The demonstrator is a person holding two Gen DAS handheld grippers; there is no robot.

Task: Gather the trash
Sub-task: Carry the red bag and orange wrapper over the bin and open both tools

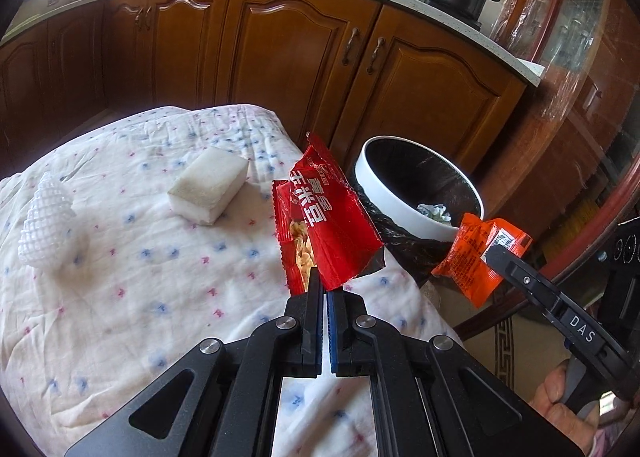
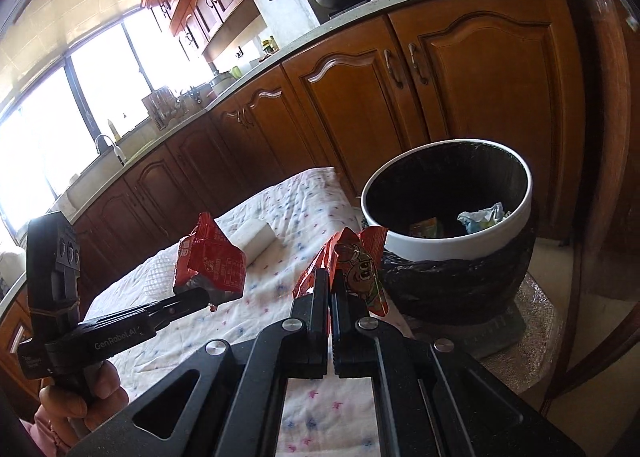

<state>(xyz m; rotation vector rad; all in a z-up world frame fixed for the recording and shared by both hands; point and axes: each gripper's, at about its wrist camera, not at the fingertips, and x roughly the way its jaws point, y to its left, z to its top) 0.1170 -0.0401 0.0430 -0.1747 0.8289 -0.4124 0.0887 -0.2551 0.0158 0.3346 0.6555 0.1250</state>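
Far left on cloth-covered worktop (image 1: 120,257): white foam fruit net (image 1: 46,217), lying loose. Probably featherweight, squashy, springs back; best pinched through the mesh mid-body. Next over: white foam block (image 1: 208,189), flat on cloth, apart from net. Looks light, fairly stiff, crumbly at corners; best taken across short sides, gently.

Centre: left claw (image 1: 324,289) clamped tight on bottom edge of red snack wrapper (image 1: 328,225), held up above worktop edge. Open-ended, yellow bits visible through clear window, so maybe not empty. Thin crinkly film, light, slippery, floppy away from pinch; grip near seam looks sound, tilt risks spilling contents.

Right of it: right claw (image 2: 330,281) closed fully on orange snack wrapper (image 2: 352,269), cartoon print side toward right wrist camera, hanging just beside bin rim, not over opening yet. Same film type, light, slick, no crush worry.

Further right: white-rimmed trash bin (image 1: 400,209) with black liner, standing on low surface beside worktop. Already inside: crumpled paper (image 2: 482,215) and something orange-green, unclear what.

Judgement: both wrappers mid-carry toward bin; film may cling to pads on release, so full opening directly over mouth advisable. Net and block still to collect.
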